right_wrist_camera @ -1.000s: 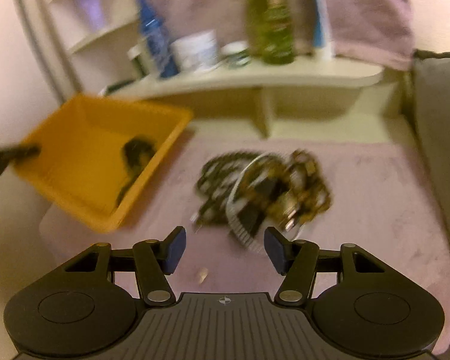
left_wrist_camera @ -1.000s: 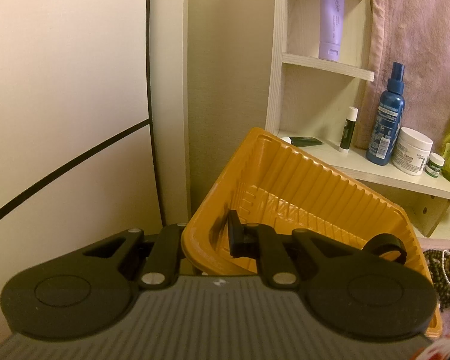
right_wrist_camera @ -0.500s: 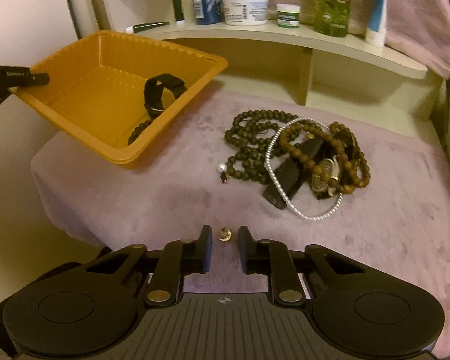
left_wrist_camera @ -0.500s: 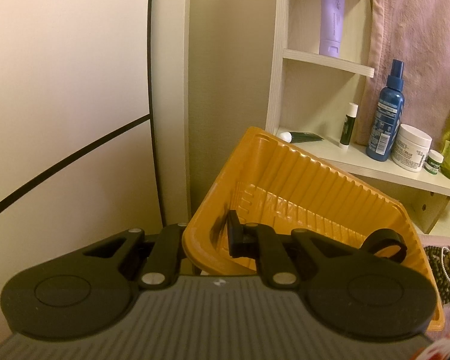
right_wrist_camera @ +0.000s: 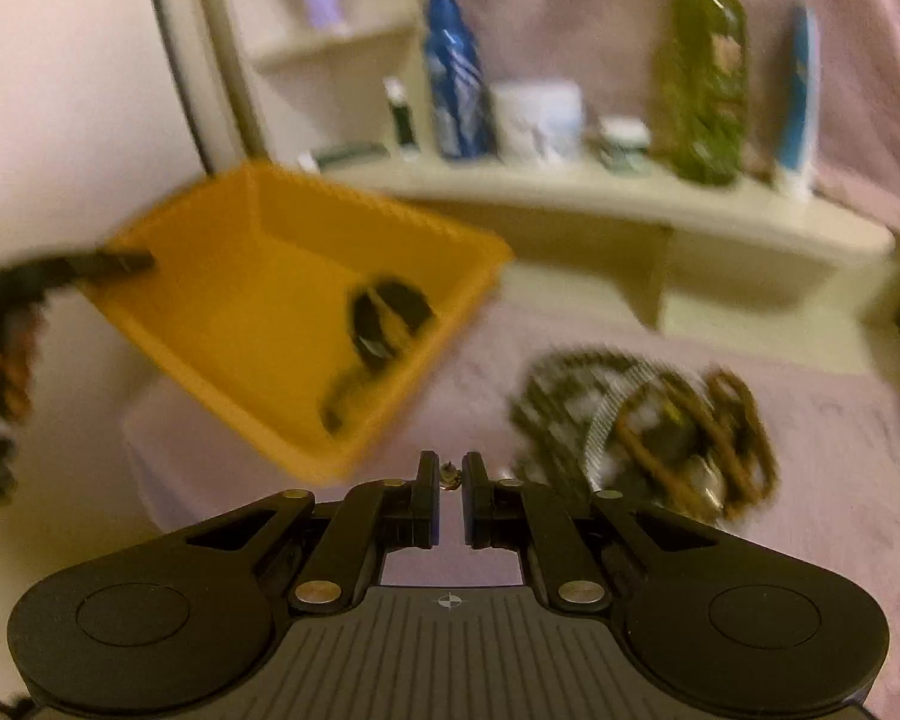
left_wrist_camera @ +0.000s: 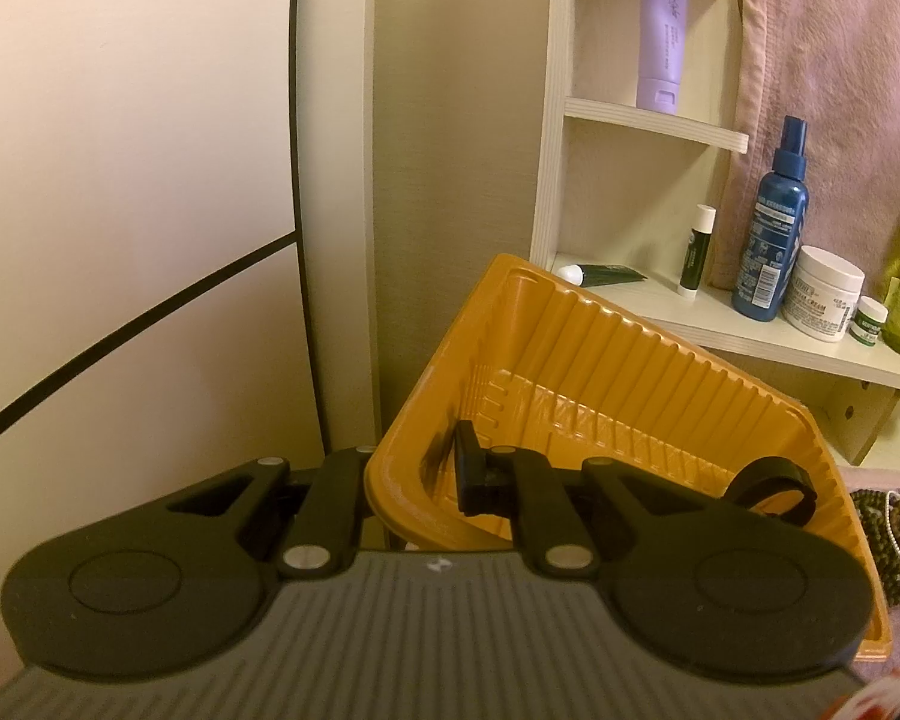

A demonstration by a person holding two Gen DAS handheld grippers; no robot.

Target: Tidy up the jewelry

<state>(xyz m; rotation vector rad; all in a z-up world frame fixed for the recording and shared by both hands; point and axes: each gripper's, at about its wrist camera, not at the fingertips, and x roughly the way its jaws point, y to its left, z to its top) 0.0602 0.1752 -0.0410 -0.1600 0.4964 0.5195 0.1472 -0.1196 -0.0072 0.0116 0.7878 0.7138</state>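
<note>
My left gripper (left_wrist_camera: 417,468) is shut on the rim of an orange plastic tray (left_wrist_camera: 630,372) and holds it tilted, one finger inside the wall and one outside. A black band (left_wrist_camera: 774,489) lies in the tray. In the blurred right wrist view, my right gripper (right_wrist_camera: 449,477) has its jaws closing, and a tiny metal stud (right_wrist_camera: 449,474) is pinched between the tips just off the pink cloth (right_wrist_camera: 840,450). The tray (right_wrist_camera: 240,276) is up and to the left, with the left gripper (right_wrist_camera: 120,261) on its far edge. A tangle of bead strands and a watch (right_wrist_camera: 648,414) lies to the right.
A cream shelf (right_wrist_camera: 630,198) behind the cloth carries a blue spray bottle (right_wrist_camera: 456,96), a white jar (right_wrist_camera: 537,120), a green bottle (right_wrist_camera: 705,84) and small tubes. A pale wall (left_wrist_camera: 120,180) stands at the left. The cloth's left edge drops off below the tray.
The right gripper's jaws went from wide apart to nearly together around the small stud, then moved up and left toward the tray. The left gripper and tray stayed put.
</note>
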